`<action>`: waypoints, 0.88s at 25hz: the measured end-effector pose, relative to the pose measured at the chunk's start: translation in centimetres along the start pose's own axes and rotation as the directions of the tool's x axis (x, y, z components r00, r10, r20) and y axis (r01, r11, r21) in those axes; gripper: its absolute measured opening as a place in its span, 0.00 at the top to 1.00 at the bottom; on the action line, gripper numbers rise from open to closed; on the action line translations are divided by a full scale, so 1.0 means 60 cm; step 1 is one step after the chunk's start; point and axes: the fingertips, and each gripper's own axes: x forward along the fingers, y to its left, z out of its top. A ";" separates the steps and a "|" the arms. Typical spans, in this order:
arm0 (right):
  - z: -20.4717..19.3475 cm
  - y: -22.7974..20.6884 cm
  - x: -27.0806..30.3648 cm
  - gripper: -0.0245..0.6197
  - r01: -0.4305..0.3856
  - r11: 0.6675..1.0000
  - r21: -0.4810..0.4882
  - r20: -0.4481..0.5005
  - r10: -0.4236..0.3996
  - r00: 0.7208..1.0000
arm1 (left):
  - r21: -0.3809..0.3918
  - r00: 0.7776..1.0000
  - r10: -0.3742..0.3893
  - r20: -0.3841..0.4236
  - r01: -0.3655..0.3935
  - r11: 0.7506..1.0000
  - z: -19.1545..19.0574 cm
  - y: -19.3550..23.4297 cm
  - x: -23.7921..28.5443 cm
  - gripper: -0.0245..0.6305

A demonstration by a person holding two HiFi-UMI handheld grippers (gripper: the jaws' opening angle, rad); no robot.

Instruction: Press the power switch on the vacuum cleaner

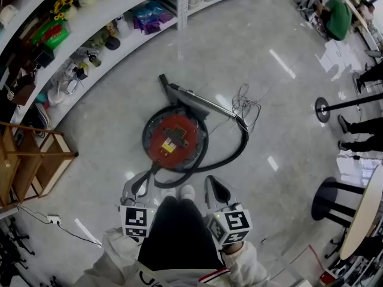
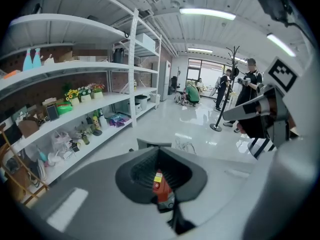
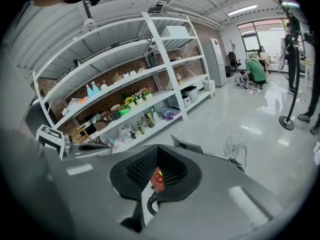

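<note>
A round red vacuum cleaner point(image 1: 173, 139) with a black rim stands on the glossy floor in the head view, just ahead of the person's feet. Its black hose point(image 1: 233, 153) loops round the right side to a grey wand point(image 1: 194, 99). I cannot make out its power switch. My left gripper point(image 1: 147, 174) hovers near the vacuum's near-left rim, my right gripper point(image 1: 211, 182) near its near-right side; neither touches it. Both are shut on nothing. In the left gripper view point(image 2: 159, 152) and the right gripper view point(image 3: 157, 150), a sliver of the red vacuum point(image 2: 161, 186) point(image 3: 157, 179) shows below the meeting jaws.
Curved white shelves point(image 1: 90, 26) full of small goods line the far left. A wooden rack point(image 1: 30, 160) and a power strip point(image 1: 54, 220) sit at left. A loose cable point(image 1: 246, 104) lies beyond the wand. A stanchion base point(image 1: 323, 109), people's legs point(image 1: 359, 133) and a round table point(image 1: 366, 214) stand right.
</note>
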 end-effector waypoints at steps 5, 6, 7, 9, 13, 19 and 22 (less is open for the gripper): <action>-0.013 -0.002 0.015 0.96 0.000 1.000 0.009 0.001 0.000 1.000 | 0.006 1.000 -0.013 -0.011 0.013 1.000 -0.018 -0.001 0.023 0.96; -0.015 -0.004 0.019 0.96 0.002 1.000 0.010 0.001 -0.002 1.000 | 0.006 1.000 -0.015 -0.016 0.015 1.000 -0.023 -0.001 0.028 0.96; -0.017 -0.005 0.021 0.96 0.003 1.000 0.012 0.000 -0.003 1.000 | 0.005 1.000 -0.016 -0.020 0.016 1.000 -0.028 0.000 0.032 0.96; -0.021 -0.008 0.026 0.96 0.005 1.000 0.018 -0.003 -0.005 1.000 | 0.003 0.999 -0.018 -0.031 0.018 1.000 -0.039 0.001 0.041 0.96; -0.033 -0.016 0.029 0.96 0.013 1.000 0.026 -0.017 -0.013 1.000 | 0.000 0.999 -0.026 -0.047 0.026 1.000 -0.054 0.002 0.059 0.96; -0.049 -0.025 0.026 0.96 0.030 0.999 0.036 -0.038 -0.029 0.999 | 0.008 0.998 -0.039 -0.055 0.039 0.999 -0.068 0.002 0.087 0.96; -0.056 -0.028 0.024 0.96 0.036 0.998 0.043 -0.045 -0.034 0.998 | 0.012 0.998 -0.031 -0.063 0.032 0.999 -0.077 0.007 0.098 0.96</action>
